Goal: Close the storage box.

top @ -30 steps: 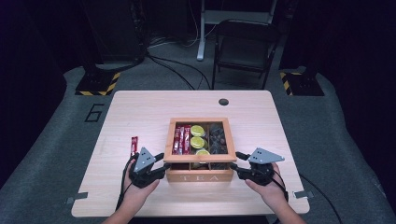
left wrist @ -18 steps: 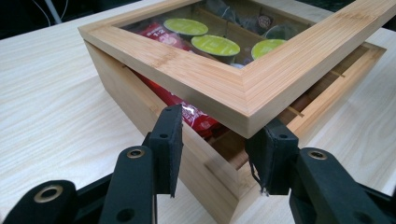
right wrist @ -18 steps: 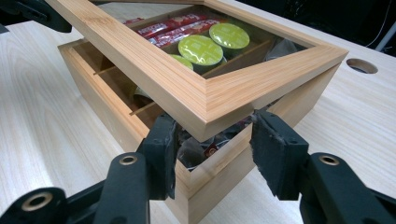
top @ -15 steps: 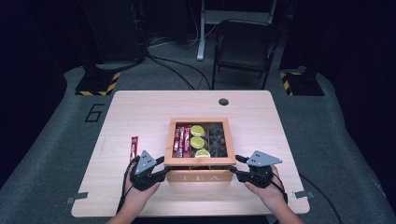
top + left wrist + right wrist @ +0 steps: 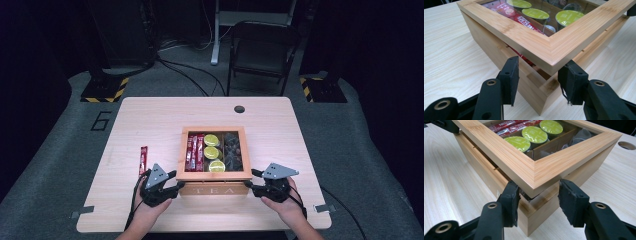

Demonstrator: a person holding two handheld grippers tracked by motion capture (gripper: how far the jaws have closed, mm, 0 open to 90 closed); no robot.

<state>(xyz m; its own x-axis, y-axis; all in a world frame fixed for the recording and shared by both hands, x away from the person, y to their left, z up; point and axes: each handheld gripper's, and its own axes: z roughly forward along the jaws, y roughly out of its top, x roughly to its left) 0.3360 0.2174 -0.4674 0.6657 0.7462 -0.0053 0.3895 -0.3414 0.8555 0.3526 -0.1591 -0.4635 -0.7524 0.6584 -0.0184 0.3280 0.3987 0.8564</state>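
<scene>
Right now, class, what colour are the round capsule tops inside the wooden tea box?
Lime green round capsule tops, clearest in the right gripper view.

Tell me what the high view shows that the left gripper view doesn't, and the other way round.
High view alone: the whole table, a loose red sachet lying left of the tea box, a chair beyond the table, both hands, and the right tool at the box's front right corner.

Left gripper view alone: the glass-paned lid is raised a little, with a gap at the near corner, and the left tool is open, its jaws either side of that corner.

Both: green-topped capsules and red sachets inside.
</scene>
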